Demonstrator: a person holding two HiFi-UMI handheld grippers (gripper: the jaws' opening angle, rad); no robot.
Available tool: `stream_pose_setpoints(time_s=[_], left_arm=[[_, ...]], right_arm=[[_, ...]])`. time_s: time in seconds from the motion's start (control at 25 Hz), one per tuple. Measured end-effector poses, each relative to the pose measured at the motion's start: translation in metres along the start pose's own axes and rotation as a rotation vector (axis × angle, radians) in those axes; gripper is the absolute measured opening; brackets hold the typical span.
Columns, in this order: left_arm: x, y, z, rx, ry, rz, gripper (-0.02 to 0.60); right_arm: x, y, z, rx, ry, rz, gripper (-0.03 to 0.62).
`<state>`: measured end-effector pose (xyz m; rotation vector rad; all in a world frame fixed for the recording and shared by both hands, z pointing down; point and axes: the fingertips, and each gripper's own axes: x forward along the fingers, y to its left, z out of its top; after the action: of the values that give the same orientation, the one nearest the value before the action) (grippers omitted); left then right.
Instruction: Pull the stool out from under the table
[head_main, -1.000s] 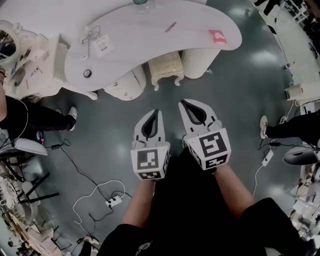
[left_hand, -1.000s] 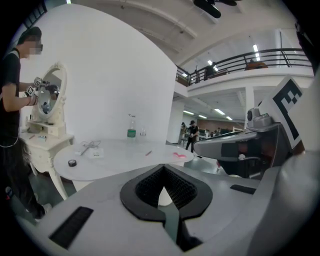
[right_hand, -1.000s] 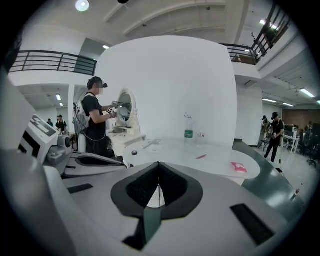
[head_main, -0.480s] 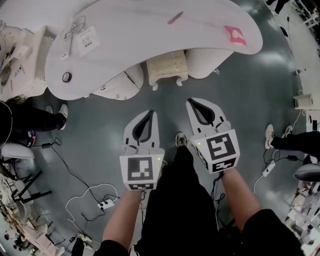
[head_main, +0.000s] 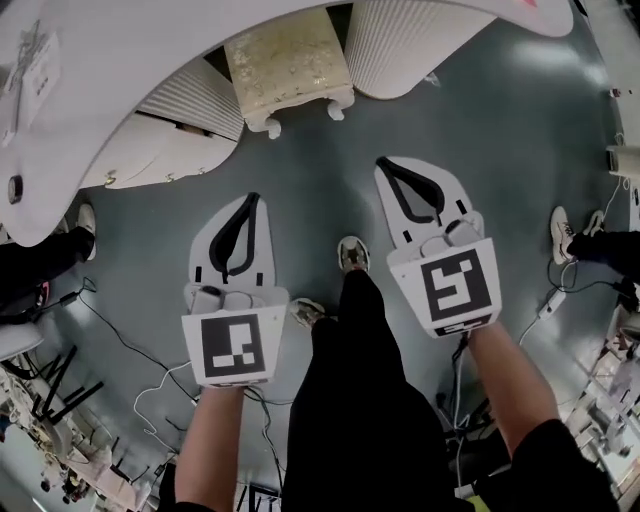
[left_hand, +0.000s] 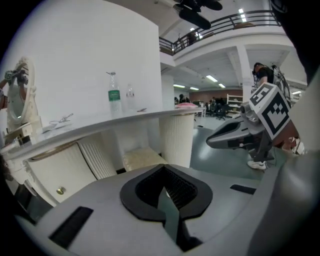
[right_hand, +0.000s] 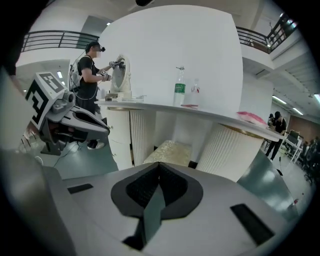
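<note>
Stool, cream cushioned seat on white carved legs (head_main: 290, 65) | under edge of curved white tabletop (head_main: 120, 60); between ribbed white pedestals (head_main: 420, 45) | left gripper (head_main: 250, 200): jaws pressed together, empty; over grey floor (head_main: 300, 190), apart from stool | right gripper (head_main: 385, 165): jaws together, empty; pointing toward stool, not touching

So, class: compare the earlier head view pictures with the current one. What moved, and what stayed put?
The person stepped towards the table, and the left gripper and right gripper came much closer to the stool. Nothing was grasped or let go. Both grippers stay shut and empty, not touching the stool, which stays tucked under the table.
</note>
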<state>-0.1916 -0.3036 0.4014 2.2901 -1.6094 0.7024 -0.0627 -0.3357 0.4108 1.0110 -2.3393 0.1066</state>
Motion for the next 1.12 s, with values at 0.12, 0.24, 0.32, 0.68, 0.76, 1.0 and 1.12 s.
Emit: stream_pose_setpoints(time_s=[0.12, 0.24, 0.32, 0.68, 0.76, 1.0, 1.12], left_arm=[[0.035, 0.006, -0.025, 0.043, 0.03, 0.01, 0.006], [0.063, 0.019, -0.05, 0.078, 0.057, 0.049, 0.006], [0.078, 0.033, -0.067, 0.094, 0.064, 0.105, 0.006], [0.153, 0.044, -0.105, 0.372, 0.123, 0.177, 0.069], [0.173, 0.037, -0.116, 0.533, 0.15, 0.116, 0.164], [0.233, 0.044, -0.131, 1.025, 0.178, 0.096, 0.24], [0.254, 0.054, -0.14, 1.204, 0.207, 0.132, 0.258]], right_arm=[[0.024, -0.016, -0.03, -0.017, 0.002, -0.003, 0.006], [0.045, -0.03, -0.054, -0.018, 0.006, -0.011, 0.006], [0.061, -0.036, -0.065, -0.014, 0.009, -0.023, 0.006], [0.126, -0.054, -0.093, -0.173, 0.047, -0.084, 0.076], [0.143, -0.05, -0.1, -0.302, 0.055, -0.083, 0.161], [0.207, -0.04, -0.126, -0.812, 0.102, -0.033, 0.213], [0.233, -0.039, -0.144, -1.015, 0.16, -0.032, 0.242]])
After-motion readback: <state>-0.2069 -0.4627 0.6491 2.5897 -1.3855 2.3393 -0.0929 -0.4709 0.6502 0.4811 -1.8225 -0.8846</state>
